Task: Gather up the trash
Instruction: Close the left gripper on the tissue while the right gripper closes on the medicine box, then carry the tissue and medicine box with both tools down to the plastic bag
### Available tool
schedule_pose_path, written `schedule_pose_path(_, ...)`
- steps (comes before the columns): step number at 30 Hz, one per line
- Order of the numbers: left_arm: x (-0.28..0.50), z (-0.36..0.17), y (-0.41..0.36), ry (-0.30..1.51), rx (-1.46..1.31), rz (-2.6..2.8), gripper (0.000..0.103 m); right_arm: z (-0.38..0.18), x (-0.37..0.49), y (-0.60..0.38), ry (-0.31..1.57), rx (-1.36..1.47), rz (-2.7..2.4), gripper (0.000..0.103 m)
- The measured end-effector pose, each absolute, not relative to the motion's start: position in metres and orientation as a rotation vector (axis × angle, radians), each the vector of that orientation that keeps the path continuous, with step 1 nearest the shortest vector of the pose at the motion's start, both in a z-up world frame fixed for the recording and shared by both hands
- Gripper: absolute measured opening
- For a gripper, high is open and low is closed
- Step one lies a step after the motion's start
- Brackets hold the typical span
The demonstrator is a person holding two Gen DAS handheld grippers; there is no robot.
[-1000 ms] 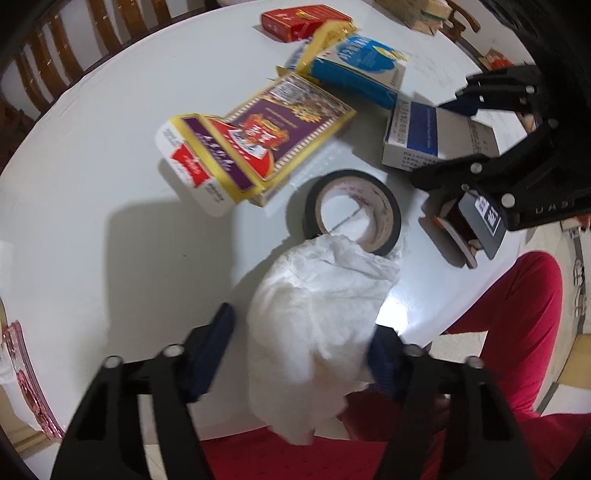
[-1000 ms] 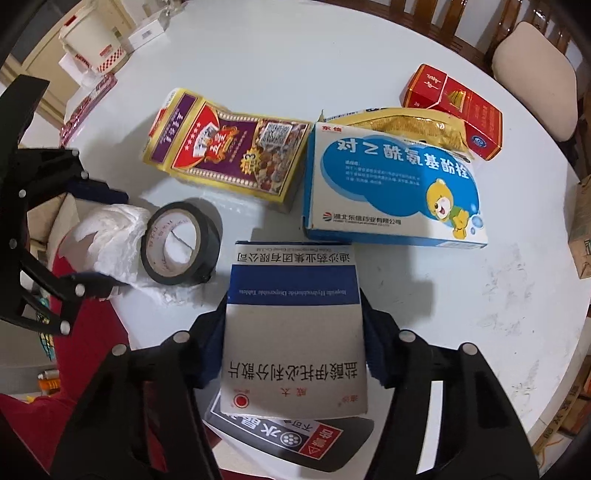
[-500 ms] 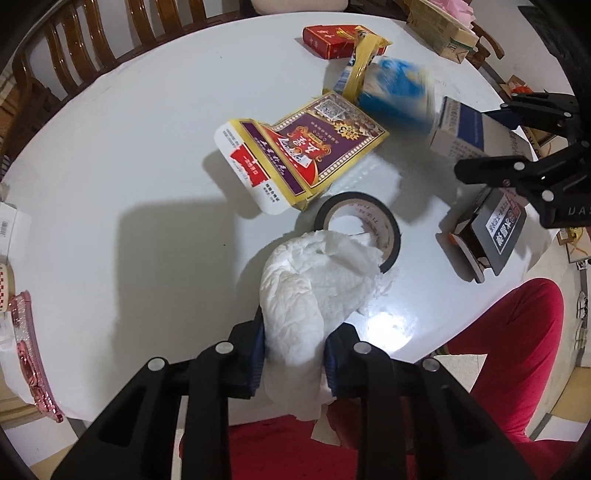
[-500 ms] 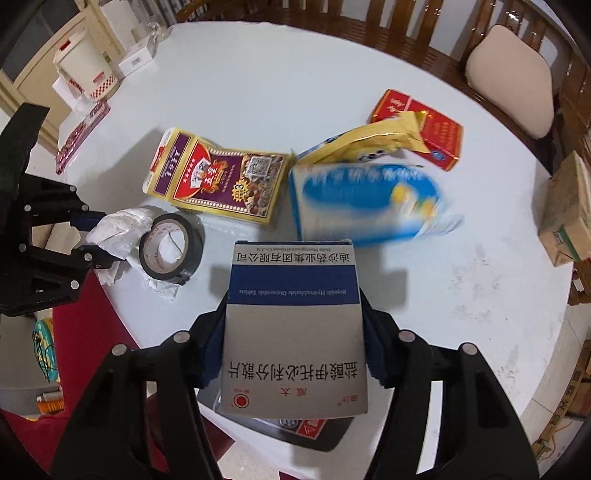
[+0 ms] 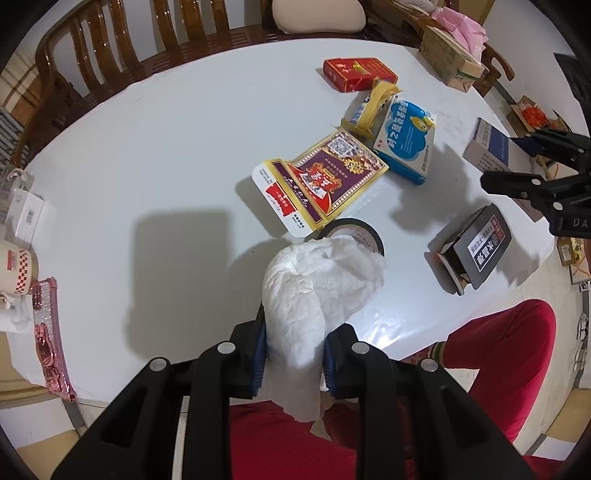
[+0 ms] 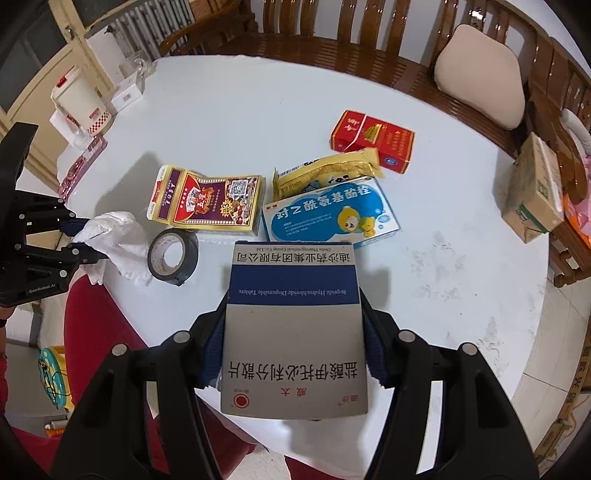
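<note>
My left gripper (image 5: pixel 293 350) is shut on a crumpled white tissue (image 5: pixel 317 280) and holds it above the near edge of the round white table (image 5: pixel 147 177). It also shows in the right wrist view (image 6: pixel 110 236). My right gripper (image 6: pixel 293 350) is shut on a grey and blue medicine box (image 6: pixel 293 332), held above the table; the box also shows in the left wrist view (image 5: pixel 487 142). On the table lie a black tape roll (image 6: pixel 173 257), a purple and yellow carton (image 6: pixel 210 201), a blue medicine box (image 6: pixel 332 214), a yellow wrapper (image 6: pixel 328 171), a red box (image 6: pixel 373 140) and a black box (image 5: pixel 476 247).
Wooden chairs (image 6: pixel 369 22) with a beige cushion (image 6: pixel 480 74) ring the far side. A cup (image 6: pixel 79 101) and a pink pouch (image 5: pixel 50 339) sit at the table's left edge. A cardboard box (image 6: pixel 532 188) stands at the right. Red-clothed legs (image 5: pixel 498 354) are below the near edge.
Both grippers have risen away from the table with their loads. The tissue has lifted clear of the tape roll. The left gripper closed on the tissue a second ago.
</note>
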State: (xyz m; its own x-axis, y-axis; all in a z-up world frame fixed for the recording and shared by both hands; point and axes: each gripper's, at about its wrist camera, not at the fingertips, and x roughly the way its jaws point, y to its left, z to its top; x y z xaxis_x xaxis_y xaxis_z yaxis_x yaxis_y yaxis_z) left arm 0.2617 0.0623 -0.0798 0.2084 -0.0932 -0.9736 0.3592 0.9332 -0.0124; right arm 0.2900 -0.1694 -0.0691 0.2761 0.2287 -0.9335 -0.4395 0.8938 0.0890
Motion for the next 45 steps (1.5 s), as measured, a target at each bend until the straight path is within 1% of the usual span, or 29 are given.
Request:
schedule_pose_path(5,0.252,-0.068,0.056,1.291,0.233,-0.304,0.025,-0.053,0.281,-0.170,1.182,-0.190,0.438,0.060)
schedule_pose_path(13,0.231,-0.031,0.048,1.214,0.231,-0.312,0.025,-0.018,0.252,-0.175,1.109,-0.178,0.413,0.060)
schedule_pose_path(19,0.202,-0.003,0.041,1.153,0.249,-0.327,0.025,0.016,0.216,-0.171,1.036,-0.189,0.408,0.060)
schedule_pose_path(25,0.166,0.014,0.028,1.108,0.286,-0.351,0.025,0.045,0.170,-0.164,0.975,-0.212,0.411,0.060)
schedule_pose_path(31,0.132,0.018,0.016,1.086,0.307,-0.382,0.025,0.058,0.119,-0.155,0.935,-0.222,0.424,0.060)
schedule_pose_path(39,0.098,0.016,0.003,1.066,0.325,-0.423,0.025,0.059,0.070,-0.146,0.905,-0.235,0.431,0.060)
schedule_pose_path(45,0.079,-0.007,-0.006,1.083,0.330,-0.462,0.025,0.047,0.044,-0.138,0.906,-0.248,0.440,0.060)
